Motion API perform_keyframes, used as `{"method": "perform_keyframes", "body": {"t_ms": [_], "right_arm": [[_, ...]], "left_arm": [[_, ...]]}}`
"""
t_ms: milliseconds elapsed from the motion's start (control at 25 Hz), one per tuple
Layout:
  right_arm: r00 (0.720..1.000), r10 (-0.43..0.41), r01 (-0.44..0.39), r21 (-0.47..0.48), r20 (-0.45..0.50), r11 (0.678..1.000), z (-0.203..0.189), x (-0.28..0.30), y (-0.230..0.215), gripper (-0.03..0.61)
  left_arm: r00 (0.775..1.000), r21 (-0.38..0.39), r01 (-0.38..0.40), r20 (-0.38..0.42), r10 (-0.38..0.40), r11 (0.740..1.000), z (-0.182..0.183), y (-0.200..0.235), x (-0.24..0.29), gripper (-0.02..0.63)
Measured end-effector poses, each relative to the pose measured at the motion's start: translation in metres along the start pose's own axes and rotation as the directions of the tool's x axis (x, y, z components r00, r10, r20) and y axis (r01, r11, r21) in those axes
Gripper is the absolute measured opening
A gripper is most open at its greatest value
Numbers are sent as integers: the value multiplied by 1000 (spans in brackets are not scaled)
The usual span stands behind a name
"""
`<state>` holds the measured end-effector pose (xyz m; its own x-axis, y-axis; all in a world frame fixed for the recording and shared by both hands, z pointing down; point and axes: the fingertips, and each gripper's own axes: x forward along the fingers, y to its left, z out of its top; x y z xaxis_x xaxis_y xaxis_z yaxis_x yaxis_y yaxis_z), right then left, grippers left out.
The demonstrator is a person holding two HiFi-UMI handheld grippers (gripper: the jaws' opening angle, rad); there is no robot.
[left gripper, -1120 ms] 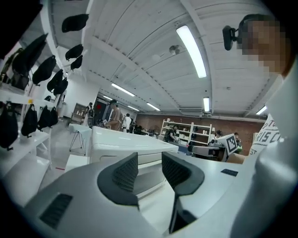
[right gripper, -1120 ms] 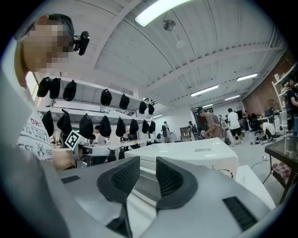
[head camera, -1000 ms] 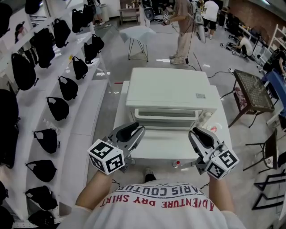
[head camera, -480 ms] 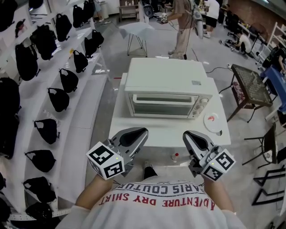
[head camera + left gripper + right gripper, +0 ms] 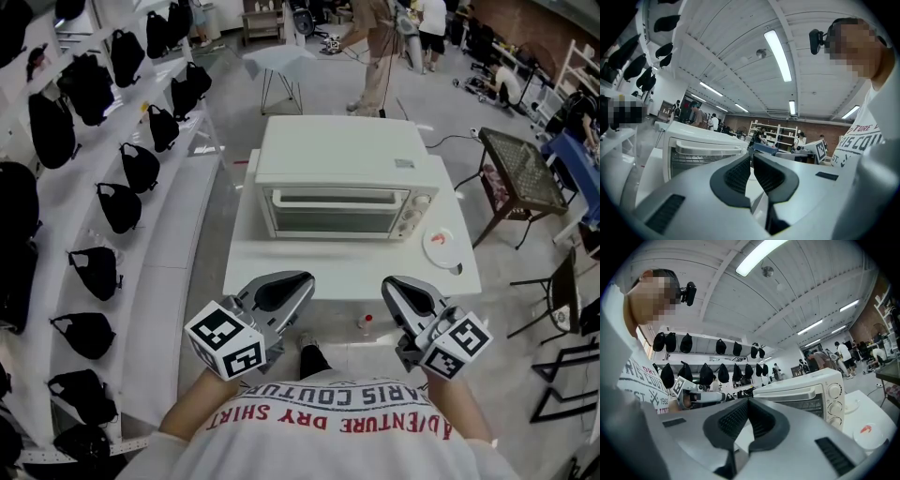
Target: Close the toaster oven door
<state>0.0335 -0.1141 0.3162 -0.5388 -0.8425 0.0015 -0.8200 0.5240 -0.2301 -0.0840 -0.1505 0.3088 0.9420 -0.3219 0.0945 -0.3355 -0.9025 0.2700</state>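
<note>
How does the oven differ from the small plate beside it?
The oven is a big box; the plate is small, flat and round. The oven stands centred on the table; the plate lies by its right edge. The oven has knobs; the plate a red mark. Both are white.

The oven (image 5: 339,164) stands on the tabletop (image 5: 281,267), door (image 5: 337,216) shut, a plate (image 5: 439,246) just beside it. The left gripper (image 5: 300,280) and right gripper (image 5: 390,284) hover at the near edge, jaws together.

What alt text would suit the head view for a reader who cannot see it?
A closed white toaster oven stands on a white table. Nearer the camera, a person holds the left gripper and the right gripper, both shut and empty.
</note>
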Motion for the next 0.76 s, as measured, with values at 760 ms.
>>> {"method": "perform_keyframes", "body": {"t_ms": [760], "right_arm": [[999,-30,31,21,-34,999,-5,-8,2,23]], "left_arm": [[1000,-50,-7,9,8,999,-8,3,-9,43]]}}
